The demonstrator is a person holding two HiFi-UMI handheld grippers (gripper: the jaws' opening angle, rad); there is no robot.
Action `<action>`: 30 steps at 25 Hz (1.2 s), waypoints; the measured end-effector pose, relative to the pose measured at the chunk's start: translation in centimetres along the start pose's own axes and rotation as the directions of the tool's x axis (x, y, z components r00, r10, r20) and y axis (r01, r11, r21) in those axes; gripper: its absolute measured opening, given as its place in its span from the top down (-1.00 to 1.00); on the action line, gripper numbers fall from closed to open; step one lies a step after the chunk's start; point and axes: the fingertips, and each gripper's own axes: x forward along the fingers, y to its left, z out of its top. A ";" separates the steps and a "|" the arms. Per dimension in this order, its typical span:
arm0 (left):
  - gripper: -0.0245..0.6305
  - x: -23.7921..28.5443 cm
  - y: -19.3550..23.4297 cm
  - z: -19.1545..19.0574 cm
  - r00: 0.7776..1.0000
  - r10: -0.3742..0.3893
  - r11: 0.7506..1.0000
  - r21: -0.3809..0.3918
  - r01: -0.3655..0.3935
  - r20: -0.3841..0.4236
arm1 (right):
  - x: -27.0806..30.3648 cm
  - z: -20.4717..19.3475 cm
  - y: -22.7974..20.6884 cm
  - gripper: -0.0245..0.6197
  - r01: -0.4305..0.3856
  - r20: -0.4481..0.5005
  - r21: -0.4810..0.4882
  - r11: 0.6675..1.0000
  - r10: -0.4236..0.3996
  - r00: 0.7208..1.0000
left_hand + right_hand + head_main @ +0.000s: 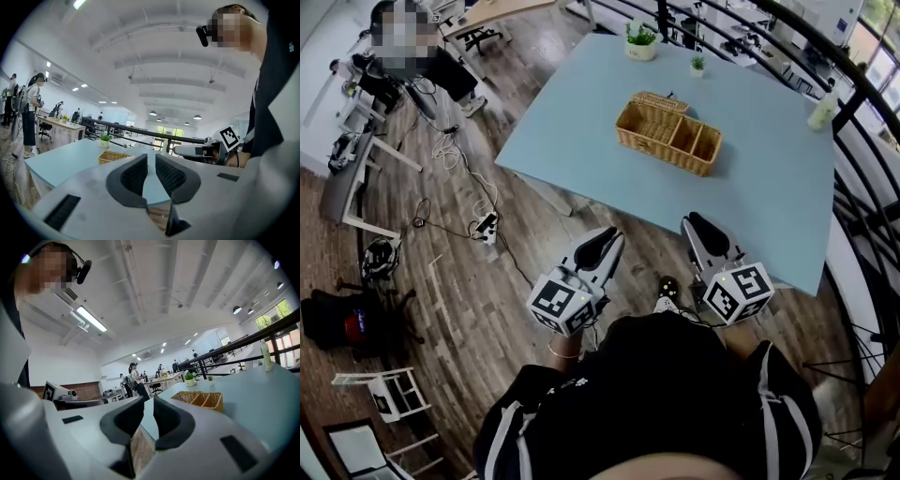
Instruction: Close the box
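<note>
Left claw (607, 241): we read the jaws as drawn together, with only a thin slit between the pads and nothing in it. Right claw (698, 228): same condition, pads almost meeting, nothing held. Both claws sit side by side close to the body, above the floor (469, 309), and point toward the table (581, 122). Neither claw touches anything.

The box (666, 150) stands on the table, well apart from both claws, and beyond the table's near edge. It is a woven wicker box with its inner compartments exposed to view. The lid (659, 100) appears to be a woven flap raised at the far end of the box; we cannot make out the hinge line. A plant (640, 42) stands further back, clear of the box.

Handling, in our judgement:
- The box is light. It will likely slide on the smooth tabletop if we push it from one side only.
- Wicker is stiff yet slightly springy. The rough weave gives the pads good purchase.
- The lid is thin. We take it at its free edge, not near the hinge, or press it down with the jaws kept together.
- We steady a side wall with the second claw while the flap comes down.

The task is not yet begun.
</note>
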 end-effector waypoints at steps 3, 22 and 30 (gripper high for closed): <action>0.82 1.7 0.7 0.5 1.000 0.004 1.000 0.000 -0.004 0.003 | 1.0 0.7 -1.6 0.72 -0.001 0.000 0.001 1.000 0.001 1.000; 0.76 8.0 4.9 0.2 0.999 0.025 0.999 -0.047 -0.026 -0.029 | 4.6 1.9 -8.3 0.69 0.022 -0.032 0.029 0.999 -0.022 0.999; 0.75 10.7 11.6 1.9 0.999 -0.026 0.997 -0.076 0.023 -0.034 | 9.2 2.4 -10.4 0.69 0.102 -0.020 0.071 0.992 -0.101 0.995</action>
